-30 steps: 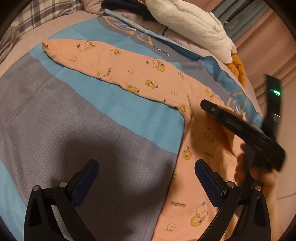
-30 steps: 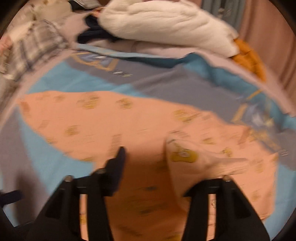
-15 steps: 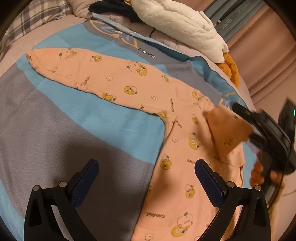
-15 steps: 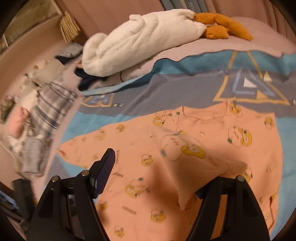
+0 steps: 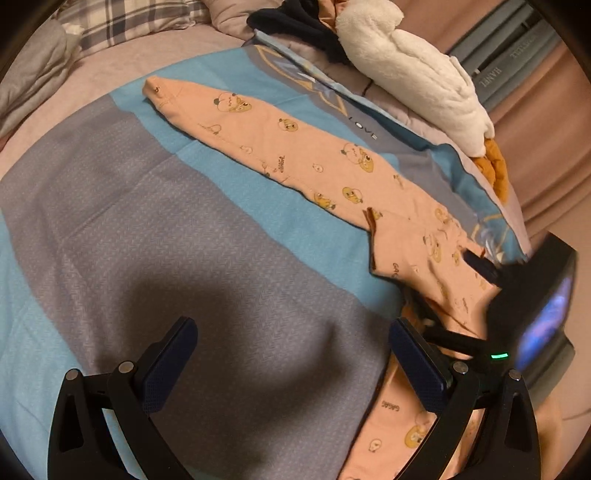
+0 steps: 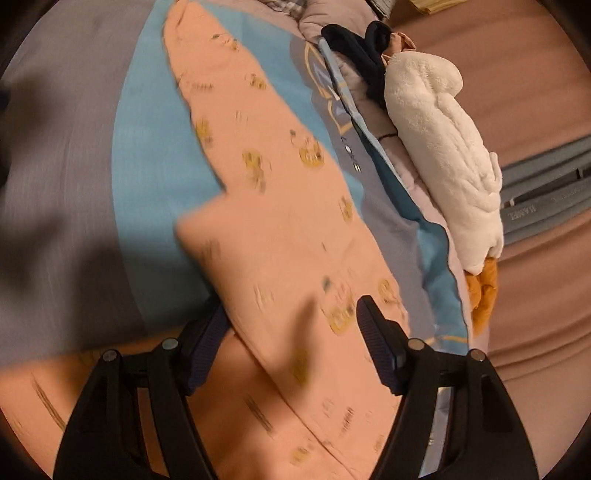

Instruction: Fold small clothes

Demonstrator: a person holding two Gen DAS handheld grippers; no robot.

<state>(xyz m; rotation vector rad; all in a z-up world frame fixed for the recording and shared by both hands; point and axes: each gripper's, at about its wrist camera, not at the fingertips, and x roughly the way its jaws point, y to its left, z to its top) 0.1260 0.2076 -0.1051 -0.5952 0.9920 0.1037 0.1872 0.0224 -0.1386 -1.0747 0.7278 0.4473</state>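
Note:
An orange baby garment point(image 5: 295, 155) printed with yellow cartoon figures lies on a blue and grey blanket point(image 5: 184, 240), one long leg stretching toward the far left. Near its middle a flap point(image 5: 402, 251) is doubled over. My left gripper point(image 5: 291, 326) hangs open above the bare grey band, left of the garment, with nothing between its pads. My right gripper point(image 6: 291, 306) stands wide over the garment point(image 6: 277, 221). The folded flap lies loosely between its jaws and drapes over its left finger; the pads do not press it. One of its fingers point(image 5: 480, 266) shows at the right of the left wrist view.
A white plush toy point(image 5: 413, 74) with orange feet point(image 5: 495, 166) lies along the blanket's far edge, beside a dark garment point(image 5: 295, 22). Plaid bedding point(image 5: 129, 18) is at the far left. Pink curtains point(image 5: 554, 129) hang beyond the bed.
The right gripper swung the lifted flap over the garment's body and lowered it there, its jaws widening. The left gripper shifted sideways over the blanket and stayed open.

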